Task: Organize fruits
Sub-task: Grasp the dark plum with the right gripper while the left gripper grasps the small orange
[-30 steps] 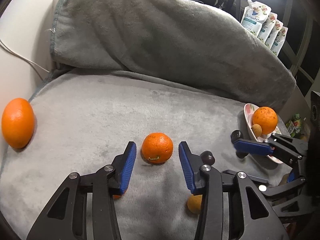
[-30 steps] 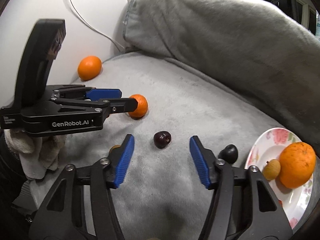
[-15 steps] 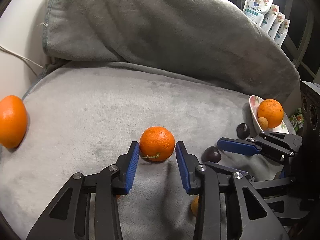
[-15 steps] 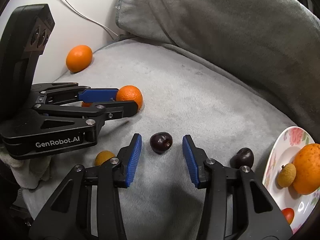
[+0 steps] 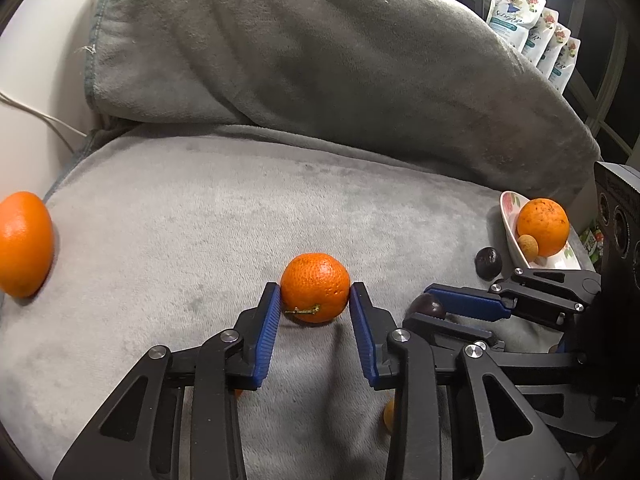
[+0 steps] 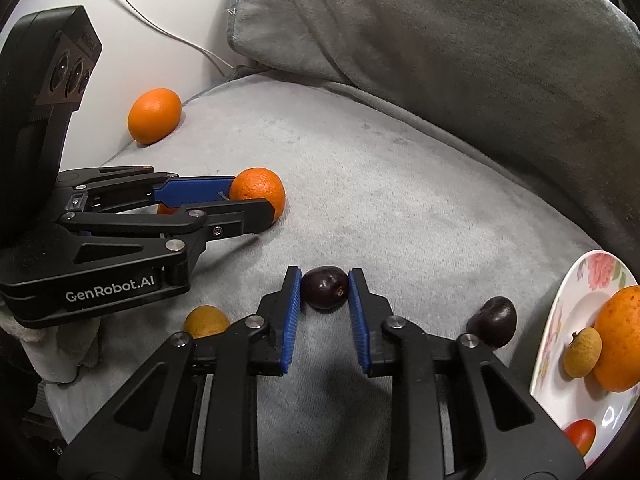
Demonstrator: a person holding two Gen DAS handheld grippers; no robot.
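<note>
Left gripper clamped on the small orange, right gripper pinching the dark plum on the grey blanket.

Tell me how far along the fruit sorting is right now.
Done: the plate holds a large orange, a small tan fruit and a red one. In hand: left tool grips a mandarin; right tool grips a dark plum. Left: another plum, a far orange, a yellowish fruit.
</note>
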